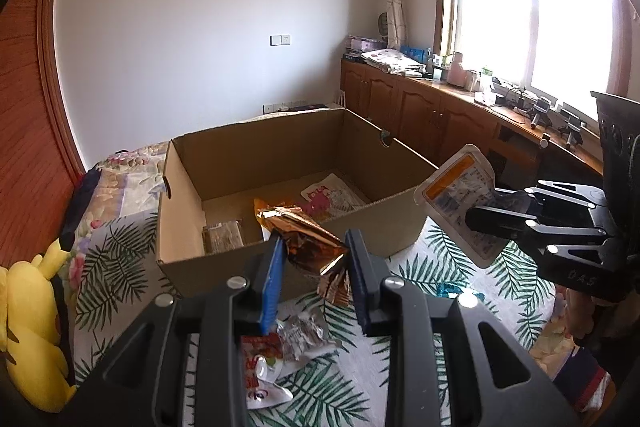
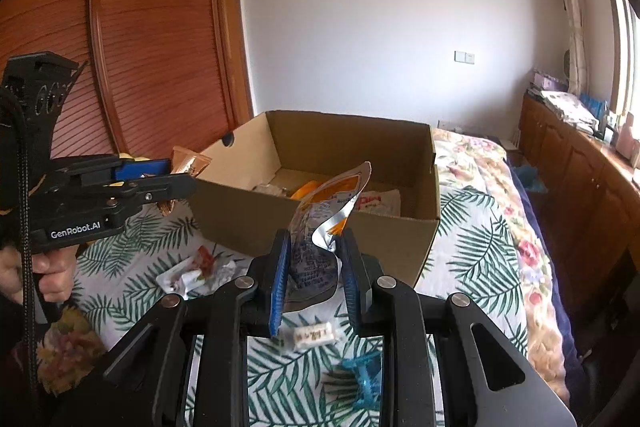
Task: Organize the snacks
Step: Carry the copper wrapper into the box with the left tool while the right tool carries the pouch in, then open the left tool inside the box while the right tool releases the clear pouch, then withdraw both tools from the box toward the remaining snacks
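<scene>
Left gripper (image 1: 312, 267): clamped on a foil pack (image 1: 304, 239), crinkly, light, held near its end.
Right gripper (image 2: 314, 267): pinching a pouch (image 2: 320, 227), limp, probably slippery.
Box (image 1: 280, 143): open, just ahead.

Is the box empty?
No, the box already holds snacks, including a pink-and-white packet and a brown one on its floor.
</scene>
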### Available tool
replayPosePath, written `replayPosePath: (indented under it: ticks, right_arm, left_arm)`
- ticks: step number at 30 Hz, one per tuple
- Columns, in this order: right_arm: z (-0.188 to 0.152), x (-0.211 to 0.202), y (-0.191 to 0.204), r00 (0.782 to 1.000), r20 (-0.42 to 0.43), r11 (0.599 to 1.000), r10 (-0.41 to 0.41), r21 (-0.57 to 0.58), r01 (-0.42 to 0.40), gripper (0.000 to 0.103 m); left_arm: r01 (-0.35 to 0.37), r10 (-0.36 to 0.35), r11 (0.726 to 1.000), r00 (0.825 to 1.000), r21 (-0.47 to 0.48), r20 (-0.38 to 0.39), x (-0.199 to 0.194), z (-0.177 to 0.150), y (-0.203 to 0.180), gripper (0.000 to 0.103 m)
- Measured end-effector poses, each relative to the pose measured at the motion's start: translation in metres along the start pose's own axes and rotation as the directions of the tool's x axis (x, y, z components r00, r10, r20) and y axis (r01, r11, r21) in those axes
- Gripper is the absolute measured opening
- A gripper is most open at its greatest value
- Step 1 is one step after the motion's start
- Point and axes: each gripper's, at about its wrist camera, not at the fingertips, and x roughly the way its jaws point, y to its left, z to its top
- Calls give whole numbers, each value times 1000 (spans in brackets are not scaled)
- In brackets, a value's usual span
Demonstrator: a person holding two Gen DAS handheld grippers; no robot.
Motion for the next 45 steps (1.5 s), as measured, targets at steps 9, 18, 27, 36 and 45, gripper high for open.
replayPosePath:
  ticks: [9,18,27,36,45]
  right_arm:
    - [22,26,-5,999,-32,998,-43,-48,41,22]
    - [46,60,-8,993,-77,993,-94,-74,88,22]
    - [55,89,-17,981,-112,987,-159,-34,156,22]
    - [57,104,-36,969,-143,978,-203,20,208,24]
    - [53,98,-45,977,-132,983,-166,60,175,32]
  left_arm:
    - [-11,10,999,1000,-37,-24,20,12,15,28]
    - [-30,23,997,996,-78,-87,55,20,32,28]
    - [-34,19,989,994,-144,-105,76,22,47,28]
    - [-83,65,986,990,-143,-123,91,20,52,44]
    - [-94,85,992,991,-86,-103,81,20,43,52]
